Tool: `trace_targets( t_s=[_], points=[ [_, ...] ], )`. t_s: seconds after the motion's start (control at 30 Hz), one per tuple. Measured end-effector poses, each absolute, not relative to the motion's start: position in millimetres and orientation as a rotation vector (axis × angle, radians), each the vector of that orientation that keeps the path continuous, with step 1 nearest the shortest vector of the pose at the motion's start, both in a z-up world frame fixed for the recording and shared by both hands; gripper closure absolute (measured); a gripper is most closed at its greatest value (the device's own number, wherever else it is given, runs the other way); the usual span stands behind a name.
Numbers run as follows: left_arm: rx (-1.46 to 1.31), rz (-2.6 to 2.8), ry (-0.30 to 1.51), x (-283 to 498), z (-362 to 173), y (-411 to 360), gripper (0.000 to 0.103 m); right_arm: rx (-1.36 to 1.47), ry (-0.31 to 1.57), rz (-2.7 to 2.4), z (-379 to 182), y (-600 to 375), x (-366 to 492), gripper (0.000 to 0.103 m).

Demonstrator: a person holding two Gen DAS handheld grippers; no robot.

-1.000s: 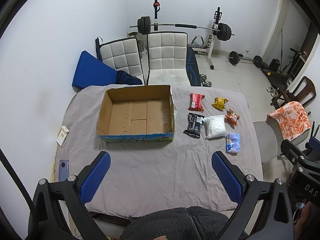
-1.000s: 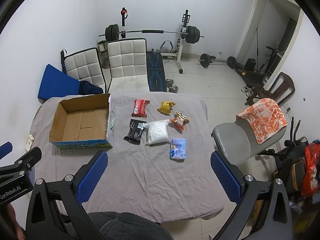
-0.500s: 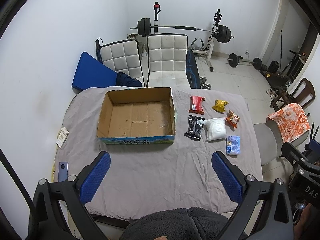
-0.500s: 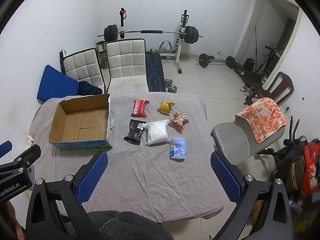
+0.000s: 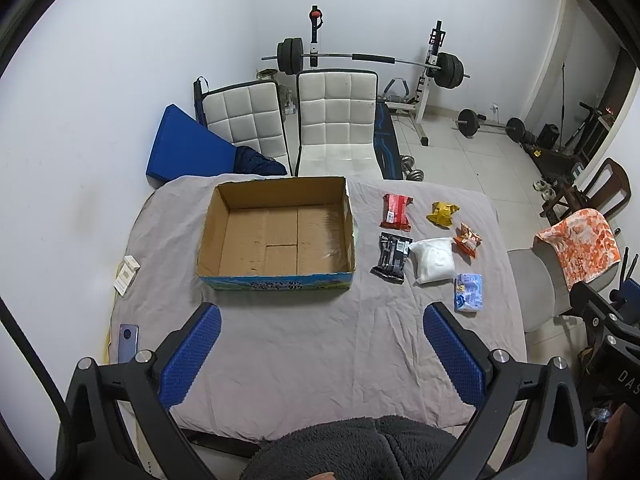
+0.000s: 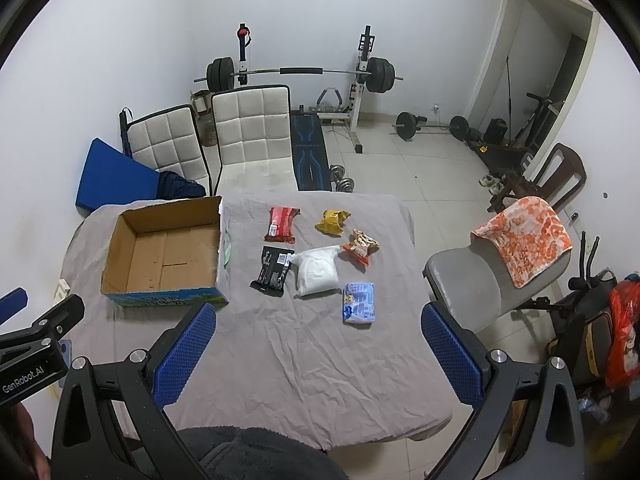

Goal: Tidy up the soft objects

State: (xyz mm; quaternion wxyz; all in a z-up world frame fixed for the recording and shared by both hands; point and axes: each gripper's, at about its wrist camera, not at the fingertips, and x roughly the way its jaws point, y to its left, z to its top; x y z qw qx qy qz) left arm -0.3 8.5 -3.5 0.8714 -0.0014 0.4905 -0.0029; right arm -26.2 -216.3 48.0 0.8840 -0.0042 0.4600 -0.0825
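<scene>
An empty open cardboard box (image 5: 276, 236) (image 6: 164, 256) sits on the grey-covered table (image 5: 320, 352). To its right lie several soft packets: a red one (image 5: 396, 211) (image 6: 282, 224), a yellow one (image 5: 442, 214) (image 6: 332, 222), a black one (image 5: 392, 257) (image 6: 272, 270), a white bag (image 5: 434, 260) (image 6: 316, 272), an orange one (image 5: 467, 240) (image 6: 360, 247) and a light blue one (image 5: 468, 293) (image 6: 359, 303). My left gripper (image 5: 320, 352) is open and empty, high above the table's near side. My right gripper (image 6: 316, 348) is open and empty, above the near right part.
A phone (image 5: 128, 342) and a small white box (image 5: 126, 274) lie at the table's left edge. Two white chairs (image 5: 336, 120) stand behind the table, a grey chair with an orange towel (image 6: 520, 240) to the right. Weight bench and barbells are at the back.
Both grippers have shifted very slightly; the view of the table has barely moved. Nothing on the table has moved.
</scene>
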Motion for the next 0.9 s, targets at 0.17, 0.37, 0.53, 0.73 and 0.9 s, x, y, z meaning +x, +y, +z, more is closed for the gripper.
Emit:
trace_targets(
  t_s=[0.17, 0.37, 0.53, 0.73, 0.9],
  points=[
    [-0.002, -0.002, 1.019, -2.4, -1.8, 12.4, 0.0, -0.008, 0.95, -0.17, 50.0, -214.4, -25.3, 0.0],
    [-0.003, -0.001, 1.015, -3.8, -0.2, 14.2, 0.0, -0.01, 0.94, -0.167, 50.9, -212.7, -29.2, 0.0],
    [-0.004, -0.001, 1.013, -4.0, 0.1, 14.8, 0.0, -0.012, 0.937, -0.165, 50.7, -212.6, -32.2, 0.0],
    [-0.003, -0.001, 1.015, -4.1, 0.4, 15.2, 0.0, -0.012, 0.936, -0.164, 50.3, -212.2, -34.2, 0.0],
    [0.0, -0.003, 1.016, -4.4, 1.4, 16.1, 0.0, -0.01, 0.939, -0.161, 50.8, -211.6, -34.0, 0.0]
  ],
)
